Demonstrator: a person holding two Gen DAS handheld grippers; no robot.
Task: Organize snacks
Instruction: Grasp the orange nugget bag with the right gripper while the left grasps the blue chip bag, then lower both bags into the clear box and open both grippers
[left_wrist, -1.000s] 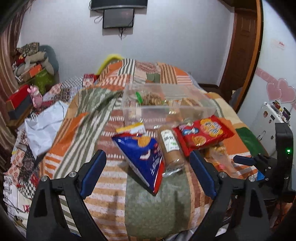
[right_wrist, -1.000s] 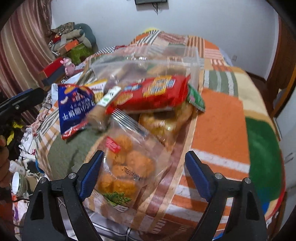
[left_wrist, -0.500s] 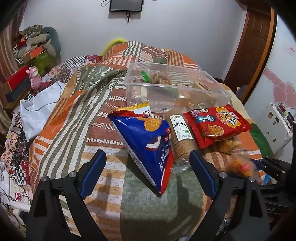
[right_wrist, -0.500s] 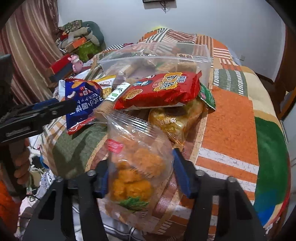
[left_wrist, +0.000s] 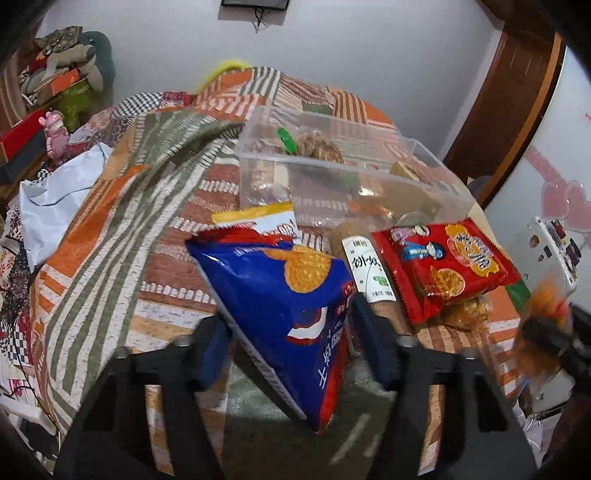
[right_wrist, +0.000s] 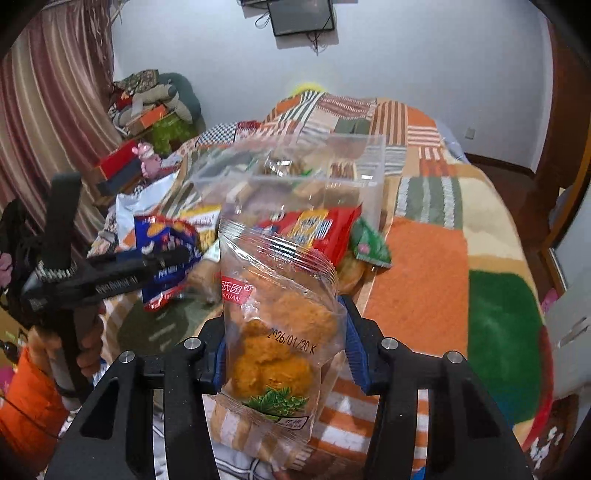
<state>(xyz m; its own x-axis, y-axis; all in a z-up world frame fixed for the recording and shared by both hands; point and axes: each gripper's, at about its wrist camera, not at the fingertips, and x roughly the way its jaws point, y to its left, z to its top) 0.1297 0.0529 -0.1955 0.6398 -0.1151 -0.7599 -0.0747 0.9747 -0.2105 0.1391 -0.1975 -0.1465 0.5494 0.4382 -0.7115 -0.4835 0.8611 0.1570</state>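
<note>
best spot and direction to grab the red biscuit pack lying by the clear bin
Grip the red biscuit pack across its short width near the near end, which overhangs the snacks beneath it. It lies flat and tilted, so come in low from the bed's front edge with one finger under and one on top.

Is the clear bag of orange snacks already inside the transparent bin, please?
No, the clear bag of orange snacks is clamped between the right gripper fingers, raised in front of the transparent bin.
</note>
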